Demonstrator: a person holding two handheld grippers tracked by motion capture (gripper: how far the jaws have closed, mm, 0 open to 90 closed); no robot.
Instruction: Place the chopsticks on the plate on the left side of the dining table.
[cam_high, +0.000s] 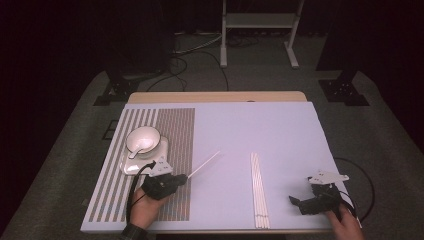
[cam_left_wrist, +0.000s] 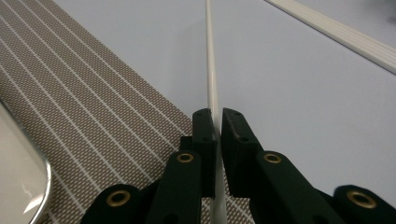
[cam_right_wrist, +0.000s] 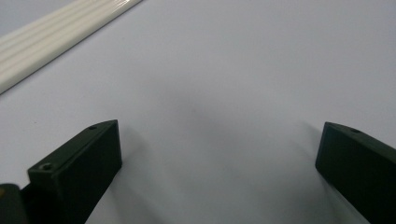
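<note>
A white chopstick (cam_left_wrist: 211, 79) sits pinched between the left gripper (cam_left_wrist: 215, 122) jaws at lower centre, its length running up the frame over the striped mat's (cam_left_wrist: 88, 121) edge. The right gripper (cam_right_wrist: 217, 154) stands wide, holding nothing, right of the chopstick bundle (cam_high: 259, 190).

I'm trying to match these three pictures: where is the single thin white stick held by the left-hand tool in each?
High view: thin white stick slants up-right from the left gripper.
Left gripper view: it runs straight up, clamped between the jaws.
Right gripper view: not in it.
Shared landmark: bundle of white sticks.
</note>
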